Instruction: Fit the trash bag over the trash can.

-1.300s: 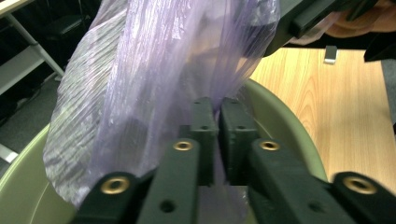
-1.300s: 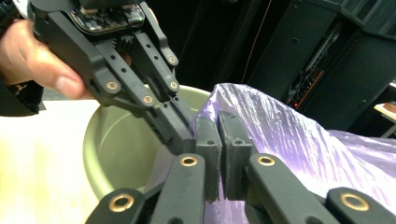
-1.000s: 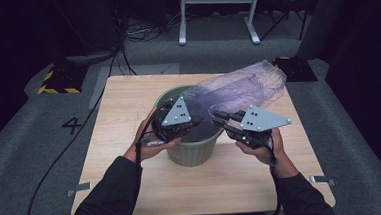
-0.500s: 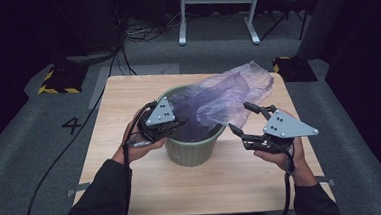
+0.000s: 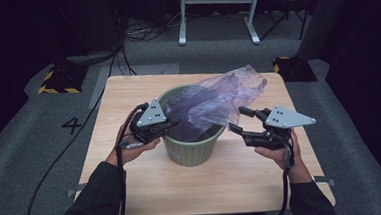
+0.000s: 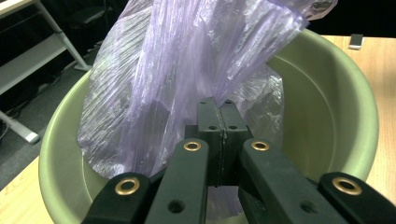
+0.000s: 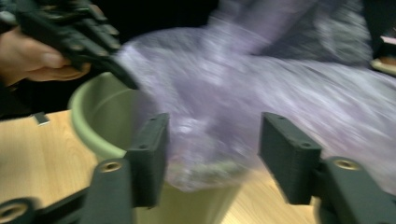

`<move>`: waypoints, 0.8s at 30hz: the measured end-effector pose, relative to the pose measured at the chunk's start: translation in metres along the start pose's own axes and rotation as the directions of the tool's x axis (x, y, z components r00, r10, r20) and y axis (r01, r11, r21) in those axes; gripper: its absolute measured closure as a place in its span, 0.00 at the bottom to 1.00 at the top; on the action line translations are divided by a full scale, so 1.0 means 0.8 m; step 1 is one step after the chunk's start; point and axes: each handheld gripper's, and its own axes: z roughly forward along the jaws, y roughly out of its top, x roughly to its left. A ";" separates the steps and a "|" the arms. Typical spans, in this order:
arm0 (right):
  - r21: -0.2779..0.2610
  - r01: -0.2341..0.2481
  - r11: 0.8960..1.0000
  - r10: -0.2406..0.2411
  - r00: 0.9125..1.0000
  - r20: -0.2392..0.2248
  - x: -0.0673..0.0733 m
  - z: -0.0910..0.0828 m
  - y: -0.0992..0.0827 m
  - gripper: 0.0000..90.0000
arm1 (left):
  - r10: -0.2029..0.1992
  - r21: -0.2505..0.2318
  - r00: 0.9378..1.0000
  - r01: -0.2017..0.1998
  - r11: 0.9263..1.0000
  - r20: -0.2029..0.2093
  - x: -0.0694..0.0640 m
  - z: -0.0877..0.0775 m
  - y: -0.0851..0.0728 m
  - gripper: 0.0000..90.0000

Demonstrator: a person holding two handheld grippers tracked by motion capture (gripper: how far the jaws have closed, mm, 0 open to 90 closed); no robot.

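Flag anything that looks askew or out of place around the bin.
The purple plastic bag is not seated in the green bin: most of it spills crumpled over the far right rim onto the table, not lining the rim.

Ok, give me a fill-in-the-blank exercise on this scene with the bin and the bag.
1. The thin purple plastic bag hangs partly inside the round ____ plastic bin.
2. The left gripper has its jaws ____ on the bag's film.
3. The right gripper has its jaws ____, apart from the bag; they have just been closing.
4. The bin stands on a light ____ table.

Missing words: green; shut; open; wooden
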 end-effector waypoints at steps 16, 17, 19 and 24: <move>-0.011 0.110 0.994 -0.111 0.989 -0.100 0.036 0.025 0.023 1.00 | -0.018 -0.088 1.000 0.018 0.996 0.009 -0.013 -0.009 0.015 0.26; -0.013 0.114 0.993 -0.115 0.988 -0.105 0.038 0.026 0.025 1.00 | -0.013 -0.087 1.000 0.014 0.996 0.008 -0.014 -0.009 0.017 0.26; -0.012 0.124 0.992 -0.125 0.985 -0.122 0.044 0.029 0.030 1.00 | 0.001 -0.067 1.000 -0.002 0.998 -0.020 -0.017 -0.006 0.022 0.31; -0.014 0.147 0.989 -0.148 0.978 -0.147 0.058 0.032 0.036 0.97 | 0.035 -0.042 0.999 -0.035 0.998 -0.012 -0.017 -0.005 0.019 0.76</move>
